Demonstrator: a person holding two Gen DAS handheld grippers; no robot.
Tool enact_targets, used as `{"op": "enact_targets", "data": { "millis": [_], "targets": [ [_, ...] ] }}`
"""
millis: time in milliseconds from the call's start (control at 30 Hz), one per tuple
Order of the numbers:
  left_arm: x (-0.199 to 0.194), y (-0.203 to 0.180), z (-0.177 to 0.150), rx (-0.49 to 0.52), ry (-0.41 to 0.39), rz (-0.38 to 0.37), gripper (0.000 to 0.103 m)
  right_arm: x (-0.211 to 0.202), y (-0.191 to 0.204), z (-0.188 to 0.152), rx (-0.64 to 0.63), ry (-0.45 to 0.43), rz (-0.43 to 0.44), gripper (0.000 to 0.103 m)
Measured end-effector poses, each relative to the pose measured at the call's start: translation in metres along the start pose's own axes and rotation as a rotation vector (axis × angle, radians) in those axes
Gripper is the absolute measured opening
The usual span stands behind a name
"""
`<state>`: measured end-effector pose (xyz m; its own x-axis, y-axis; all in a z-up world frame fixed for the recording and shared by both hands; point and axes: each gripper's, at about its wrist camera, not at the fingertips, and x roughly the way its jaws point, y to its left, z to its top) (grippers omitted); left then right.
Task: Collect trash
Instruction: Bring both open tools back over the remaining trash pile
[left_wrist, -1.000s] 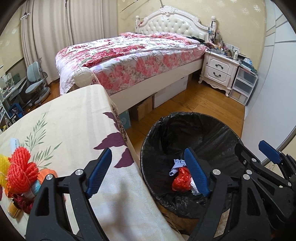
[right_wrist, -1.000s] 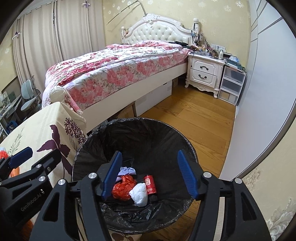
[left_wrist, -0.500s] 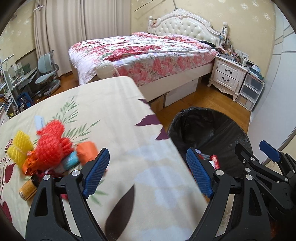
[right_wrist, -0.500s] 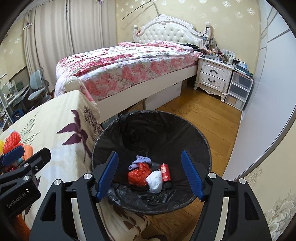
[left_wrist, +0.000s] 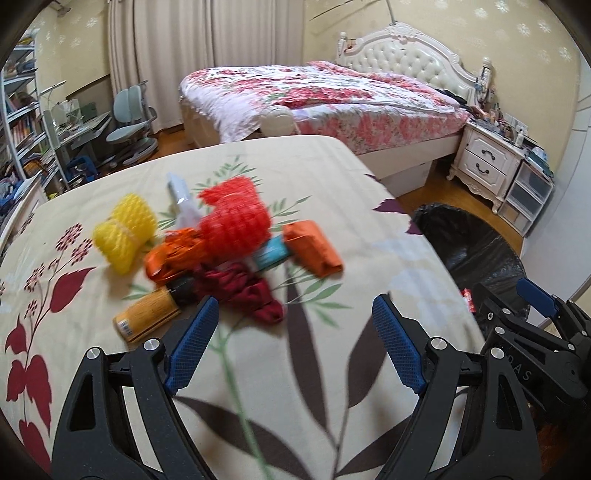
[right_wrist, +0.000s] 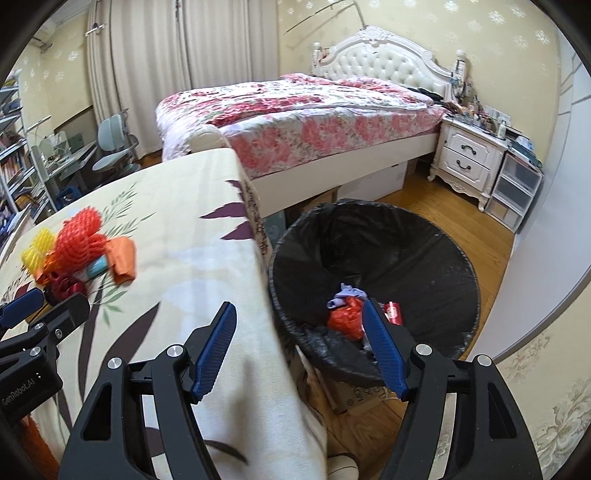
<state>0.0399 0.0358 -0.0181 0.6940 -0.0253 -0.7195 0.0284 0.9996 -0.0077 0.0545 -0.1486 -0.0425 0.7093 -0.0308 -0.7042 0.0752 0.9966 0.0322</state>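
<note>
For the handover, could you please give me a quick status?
Left gripper and right gripper open, empty. Trash pile on floral tablecloth. Black-lined bin partly filled. Nothing blocking.

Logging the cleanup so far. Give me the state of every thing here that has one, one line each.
left gripper: open, empty, above the cloth.
right gripper: open, empty, over the table edge.
trash bin: lined, unlidded, a few pieces of trash at the bottom.
trash pile: uncollected, heaped on the table.
yellow bottle: lying on its side, capped.
nightstand: drawers shut.
curtains: drawn.
</note>
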Motion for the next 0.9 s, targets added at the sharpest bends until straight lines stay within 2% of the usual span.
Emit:
{"op": "enact_targets", "data": {
  "millis": [533, 900],
  "targets": [
    [-0.012, 0.076, -0.022, -0.099, 0.027, 0.106, 0.083, -0.007, 0.066, -0.014, -0.121, 0.021, 0.101, 0.069],
    [-0.013, 0.108, -0.028, -0.134, 0.038, 0.152, 0.083, -0.002, 0.122, -0.009, -0.238, 0.026, 0.176, 0.068]
  ]
}}
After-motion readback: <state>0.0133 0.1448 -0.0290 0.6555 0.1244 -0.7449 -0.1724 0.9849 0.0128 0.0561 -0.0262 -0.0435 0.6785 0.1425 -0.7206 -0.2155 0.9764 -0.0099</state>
